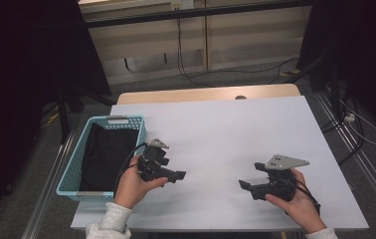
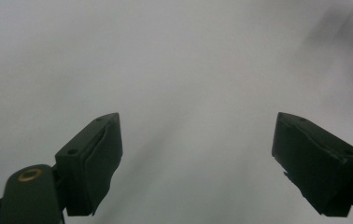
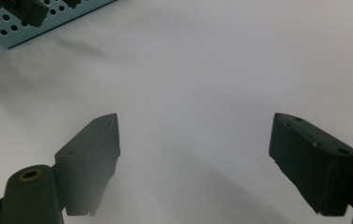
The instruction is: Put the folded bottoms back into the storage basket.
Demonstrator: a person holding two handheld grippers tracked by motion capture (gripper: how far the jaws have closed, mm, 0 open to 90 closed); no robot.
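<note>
Two grippers, left [image 1: 178, 176] and right [image 1: 243, 184], are hovering low over the table [image 1: 235, 129], jaws wide and empty. One basket [image 1: 76, 169], lower left, is holding seemingly one dark cloth [image 1: 104, 154].

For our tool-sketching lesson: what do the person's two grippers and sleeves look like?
Both are black. The left gripper and right gripper each carry a grey three-cornered plate on top and trail a black cable. In the gripper views each ends in two blocky black jaws with small holes, beside a brass-ringed mount. The sleeves are pale grey and fleecy.
</note>
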